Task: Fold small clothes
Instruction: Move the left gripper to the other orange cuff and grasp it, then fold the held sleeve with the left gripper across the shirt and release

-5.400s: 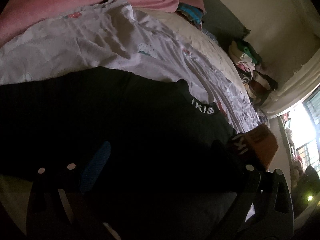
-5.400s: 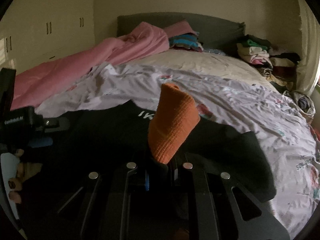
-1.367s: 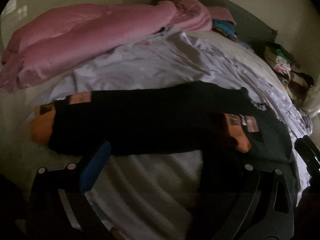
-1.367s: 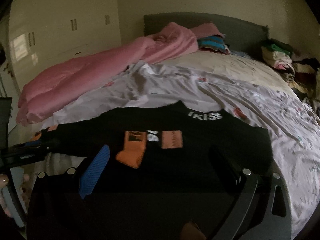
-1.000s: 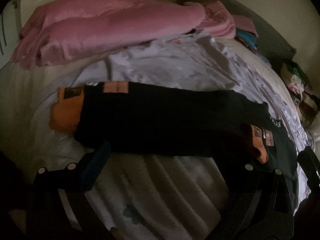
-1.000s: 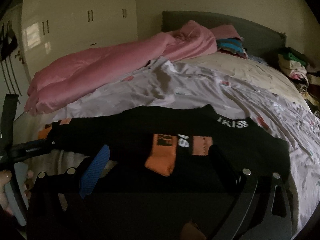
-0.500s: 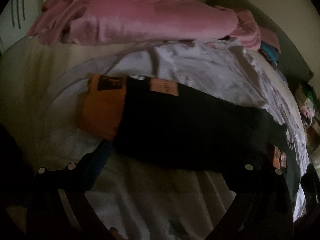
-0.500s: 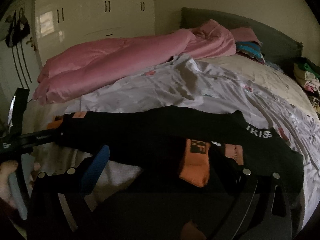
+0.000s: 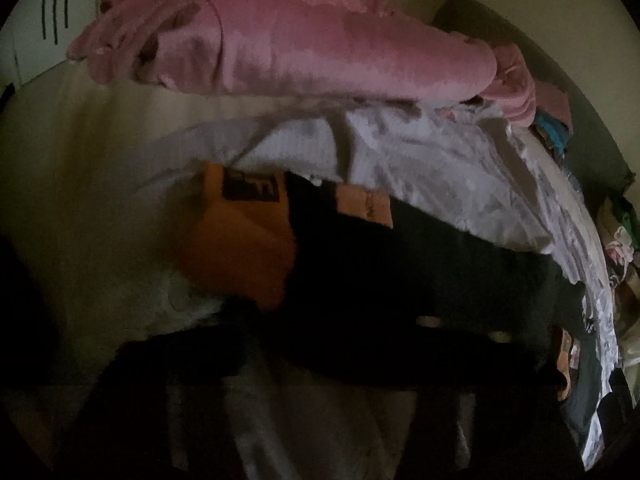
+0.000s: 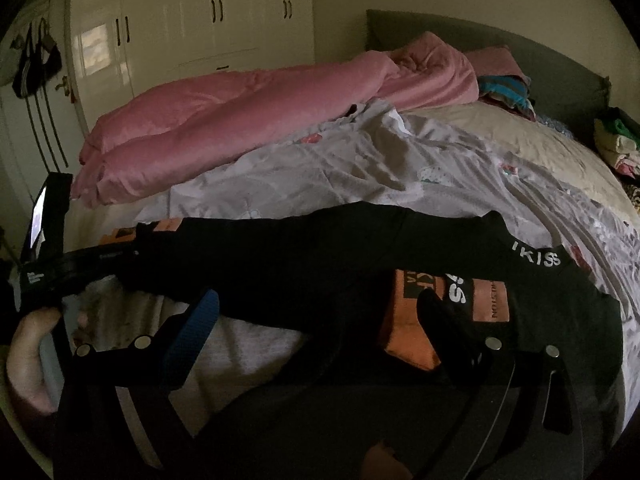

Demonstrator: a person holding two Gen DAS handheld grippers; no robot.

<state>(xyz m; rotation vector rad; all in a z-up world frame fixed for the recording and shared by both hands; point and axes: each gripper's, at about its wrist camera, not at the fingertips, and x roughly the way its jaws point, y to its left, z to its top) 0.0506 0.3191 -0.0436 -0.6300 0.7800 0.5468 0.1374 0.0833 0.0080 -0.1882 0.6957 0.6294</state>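
A black sweatshirt (image 10: 320, 256) with orange cuffs lies flat on the bed. Its right sleeve is folded across the chest, orange cuff (image 10: 408, 324) on the body. Its left sleeve (image 9: 400, 272) stretches out sideways, ending in an orange cuff (image 9: 244, 236). My left gripper (image 9: 336, 332) is at the near edge of that sleeve close to the cuff; its jaws are lost in the dark, and it also shows in the right wrist view (image 10: 92, 260). My right gripper (image 10: 316, 320) is open and empty, hovering above the sweatshirt's lower body.
A pink duvet (image 10: 248, 116) lies bunched along the far left of the bed. A patterned pale sheet (image 10: 360, 168) covers the mattress. Piles of clothes (image 10: 616, 140) sit at the far right, a headboard (image 10: 500, 40) behind and wardrobes (image 10: 192, 24) at left.
My left gripper has moved left and down onto the outstretched sleeve near its cuff, its fingers closer together than before. My right gripper has swung left a little and stays open.
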